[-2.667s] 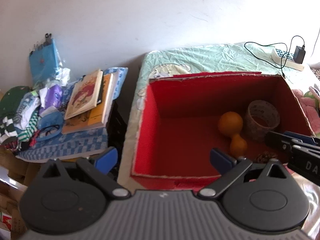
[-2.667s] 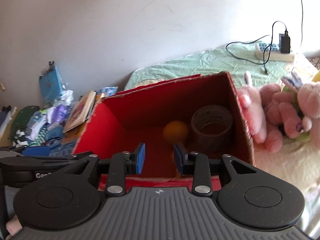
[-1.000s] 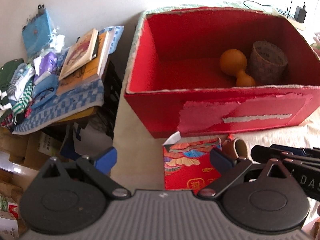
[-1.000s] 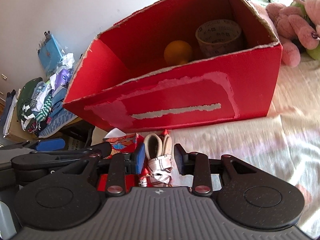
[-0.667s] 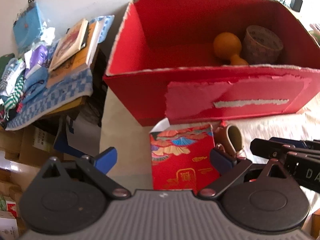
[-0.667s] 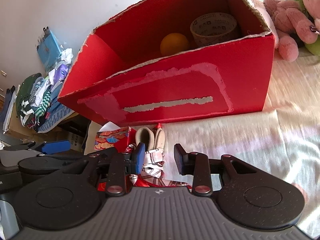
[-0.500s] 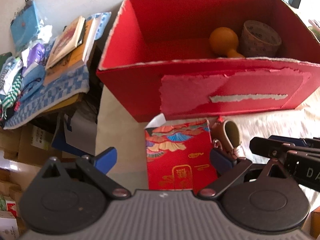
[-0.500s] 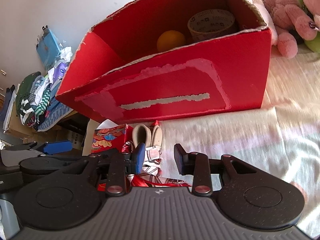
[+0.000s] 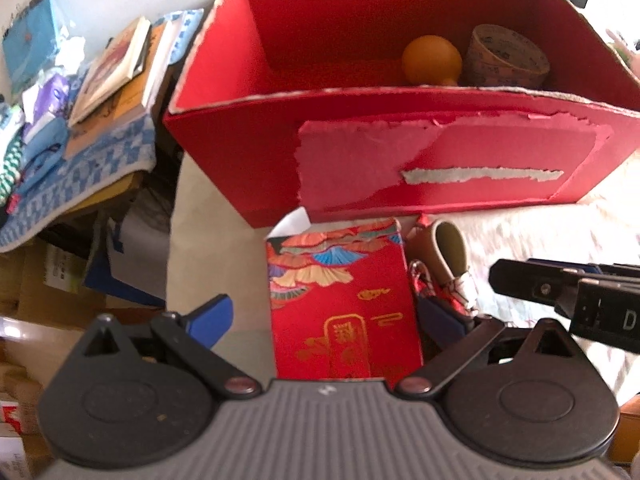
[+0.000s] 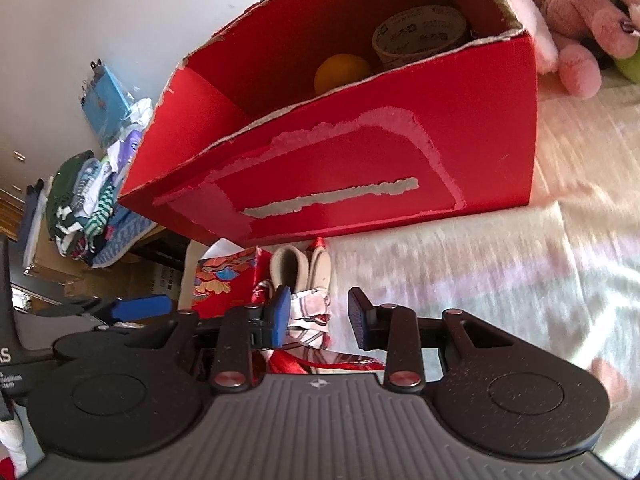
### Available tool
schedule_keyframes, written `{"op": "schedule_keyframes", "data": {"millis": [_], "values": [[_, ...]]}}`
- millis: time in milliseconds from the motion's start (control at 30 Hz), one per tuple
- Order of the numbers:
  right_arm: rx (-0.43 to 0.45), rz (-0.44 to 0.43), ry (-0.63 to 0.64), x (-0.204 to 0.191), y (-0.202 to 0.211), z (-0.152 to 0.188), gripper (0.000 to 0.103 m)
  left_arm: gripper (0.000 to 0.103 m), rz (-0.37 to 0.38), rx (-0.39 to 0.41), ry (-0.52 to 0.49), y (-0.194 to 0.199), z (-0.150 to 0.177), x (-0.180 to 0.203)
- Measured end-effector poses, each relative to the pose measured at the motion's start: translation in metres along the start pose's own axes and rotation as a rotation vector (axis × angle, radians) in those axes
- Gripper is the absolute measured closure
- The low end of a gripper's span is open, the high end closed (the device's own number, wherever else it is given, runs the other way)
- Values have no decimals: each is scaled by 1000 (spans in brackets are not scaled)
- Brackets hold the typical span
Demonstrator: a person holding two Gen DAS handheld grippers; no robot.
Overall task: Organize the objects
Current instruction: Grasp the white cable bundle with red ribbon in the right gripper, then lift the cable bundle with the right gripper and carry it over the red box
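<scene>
Right now both grippers are hanging over the bed [image 10: 540, 280], w/ the big red cardboard box [image 9: 400, 152] sitting just beyond them. Left gripper [image 9: 326, 320] is pointing steeply down, fingers [image 9: 212, 316] spread wide, straddling a red patterned gift box [image 9: 344, 308] that's lying flat on the bed just in front of the cardboard box; pads aren't touching it. Right gripper [image 10: 320, 316] is sitting w/ fingers [image 10: 280, 314] parted, nothing pinched; a small beige slipper-shaped ornament [image 10: 300, 270] w/ red-and-white ribbon is lying just beyond and between the tips, right beside the gift box. In left wrist view the ornament [image 9: 444, 256] is touching the gift box's right edge, and the right gripper's arm is poking in from the right. Inside the cardboard box an orange gourd-shaped thing [image 9: 432, 60] and a tape roll [image 9: 506, 58] are resting side by side near the back right corner. Pink plush toys [image 10: 572, 12] are lying to the box's right; books and clothes [image 9: 80, 92] are piling up to its left.
</scene>
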State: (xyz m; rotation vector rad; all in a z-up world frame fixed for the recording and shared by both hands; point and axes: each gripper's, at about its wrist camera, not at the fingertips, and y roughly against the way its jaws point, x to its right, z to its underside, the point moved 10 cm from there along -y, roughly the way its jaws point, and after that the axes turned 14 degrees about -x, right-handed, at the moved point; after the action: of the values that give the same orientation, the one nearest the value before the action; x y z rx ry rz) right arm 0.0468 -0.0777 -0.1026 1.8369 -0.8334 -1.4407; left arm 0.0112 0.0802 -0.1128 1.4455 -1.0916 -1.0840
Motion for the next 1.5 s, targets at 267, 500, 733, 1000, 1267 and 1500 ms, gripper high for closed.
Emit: {"op": "schedule_keyframes", "data": {"millis": [267,500,733,1000,1267,1500], "values": [[-37,-33,36,-10,-13,4,68,1,142,34,-61,7,11,20],[-86,-53,46,-14,-28,5,61,2,179,62,-127,13,16,29],[-122,-122,-40,-2,-30,6,73,4,171,93,-199,20,16,42],[-68,-115,-126,22,-10,6,75,5,254,105,-253,28,10,61],[-23,-111,-221,44,4,4,75,23,277,66,-360,18,7,100],[-27,-121,-230,45,3,2,75,37,276,-8,-337,-5,1,102]]}}
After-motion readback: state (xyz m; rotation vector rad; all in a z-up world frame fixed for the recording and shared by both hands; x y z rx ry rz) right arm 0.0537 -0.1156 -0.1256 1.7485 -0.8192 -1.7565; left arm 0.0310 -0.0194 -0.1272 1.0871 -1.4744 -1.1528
